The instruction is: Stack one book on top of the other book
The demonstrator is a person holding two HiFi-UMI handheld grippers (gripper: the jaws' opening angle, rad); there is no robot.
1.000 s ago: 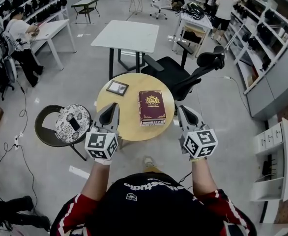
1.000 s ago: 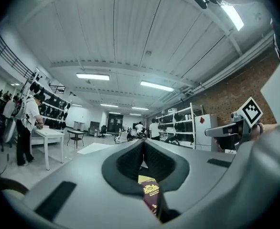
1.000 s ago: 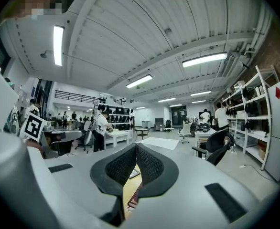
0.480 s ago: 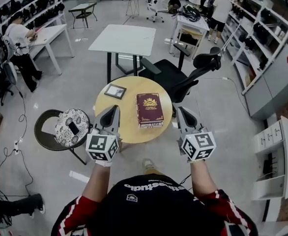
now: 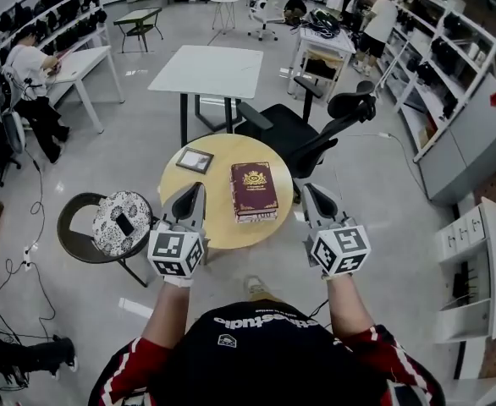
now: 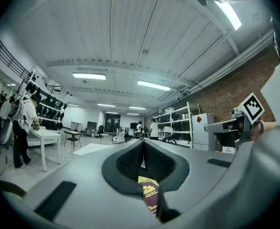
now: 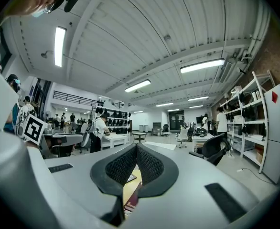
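A thick maroon book (image 5: pixel 254 190) with gold print lies on the round wooden table (image 5: pixel 214 218), right of its middle. Pale page edges show at its near end. A small dark flat thing with a pale middle (image 5: pixel 195 160) lies at the table's far left. My left gripper (image 5: pixel 195 188) hovers level over the near left rim, shut and empty. My right gripper (image 5: pixel 305 189) hovers just off the table's right edge, also shut and empty. In the left gripper view the maroon book (image 6: pixel 149 196) shows under the closed jaws. In the right gripper view its edge (image 7: pixel 132 200) shows below the jaws.
A black office chair (image 5: pixel 316 134) stands right behind the table. A round stool with a patterned cushion (image 5: pixel 117 218) and a dark phone (image 5: pixel 126 224) is at the left. A white table (image 5: pixel 210 66) is farther back. Shelves (image 5: pixel 476 117) line the right, and people work at the sides.
The head view has shifted a little, so the table sits slightly higher and more to the left. Both grippers stay shut in place and the book has not moved.
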